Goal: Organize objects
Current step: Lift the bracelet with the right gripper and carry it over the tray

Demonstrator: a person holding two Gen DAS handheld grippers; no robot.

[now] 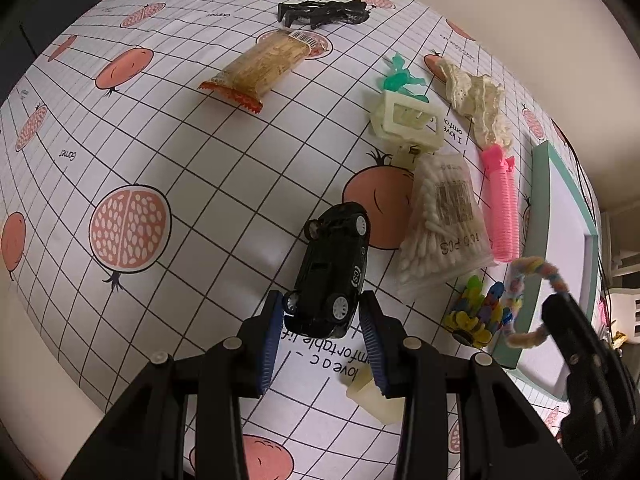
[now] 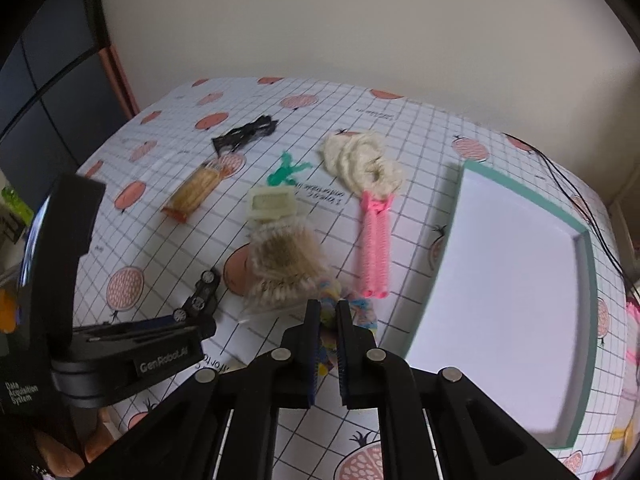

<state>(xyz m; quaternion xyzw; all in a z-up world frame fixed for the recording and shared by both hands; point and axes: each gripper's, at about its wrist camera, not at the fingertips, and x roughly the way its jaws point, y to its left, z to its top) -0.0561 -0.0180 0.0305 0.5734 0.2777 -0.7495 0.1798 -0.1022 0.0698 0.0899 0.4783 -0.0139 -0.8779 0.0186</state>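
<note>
A black toy car (image 1: 330,268) is tipped on its side with its wheels showing, and my left gripper (image 1: 322,320) is shut on its rear end just above the fruit-print tablecloth. The car (image 2: 202,292) also shows in the right wrist view at the left gripper's (image 2: 192,318) tip. My right gripper (image 2: 329,312) is shut on a pastel fuzzy ring (image 2: 362,318). In the left wrist view that ring (image 1: 532,264) hangs lifted from the right gripper (image 1: 548,312), beside the white tray with a teal rim (image 1: 560,208).
On the cloth lie a bag of cotton swabs (image 1: 444,224), a pink comb clip (image 1: 504,208), a cream lace scrunchie (image 1: 476,96), a cream claw clip (image 1: 408,120), a green figure (image 1: 400,78), a snack bar (image 1: 260,68), a black clip (image 1: 324,12) and several small colourful clips (image 1: 476,312).
</note>
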